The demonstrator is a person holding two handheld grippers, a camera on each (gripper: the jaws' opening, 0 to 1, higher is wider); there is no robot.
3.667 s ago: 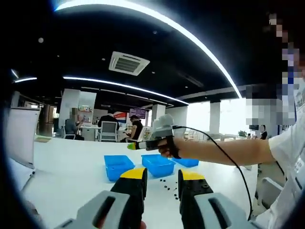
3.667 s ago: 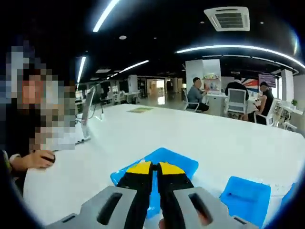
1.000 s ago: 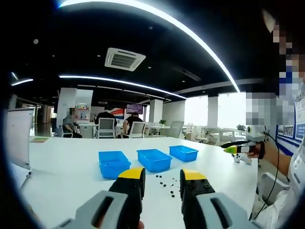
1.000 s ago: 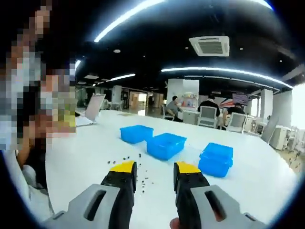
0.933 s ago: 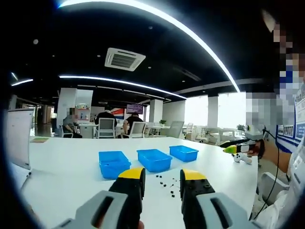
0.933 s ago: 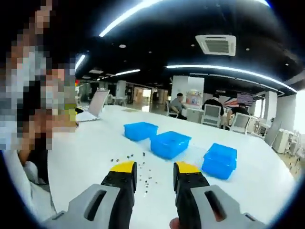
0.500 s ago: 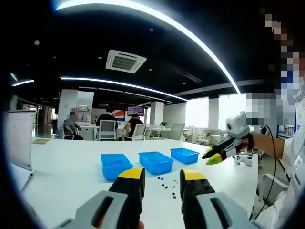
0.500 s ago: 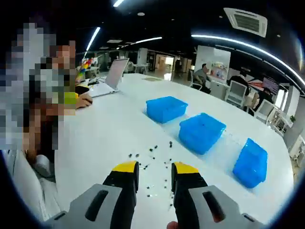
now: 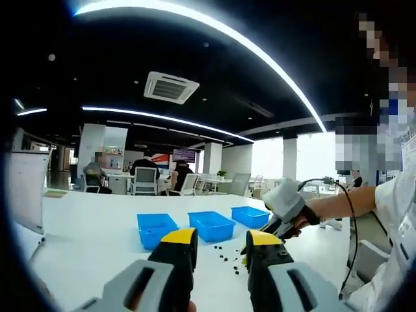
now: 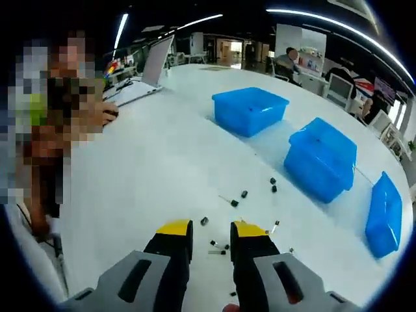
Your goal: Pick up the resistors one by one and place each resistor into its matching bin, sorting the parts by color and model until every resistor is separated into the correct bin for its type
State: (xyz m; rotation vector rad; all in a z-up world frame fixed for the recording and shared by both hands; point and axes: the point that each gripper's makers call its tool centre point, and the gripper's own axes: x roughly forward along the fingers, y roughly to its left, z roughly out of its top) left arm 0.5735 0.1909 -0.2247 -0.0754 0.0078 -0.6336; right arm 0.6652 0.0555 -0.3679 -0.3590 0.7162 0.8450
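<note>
Several small dark resistors (image 10: 234, 203) lie scattered on the white table (image 10: 149, 175) in front of three blue bins (image 10: 250, 110), (image 10: 323, 166), (image 10: 383, 214). My right gripper (image 10: 211, 233) hovers low over the nearest resistors (image 10: 218, 246), jaws open with nothing between them. In the left gripper view the same bins (image 9: 156, 227), (image 9: 211, 224), (image 9: 250, 216) stand in a row behind the resistors (image 9: 224, 250). My left gripper (image 9: 222, 244) is open and empty, held back from the table. The right gripper (image 9: 283, 209) reaches in from the right, pointing down at the parts.
A person sits at the table's left side with a hand (image 10: 97, 114) near an open laptop (image 10: 146, 81). People sit at desks (image 9: 153, 182) far behind. A whiteboard (image 9: 26, 188) stands at the left. Bare table lies left of the resistors.
My right gripper, shut above a bin 3.7 s ago, has opened, swung back and dropped low over the scattered resistors. The left gripper has hardly moved.
</note>
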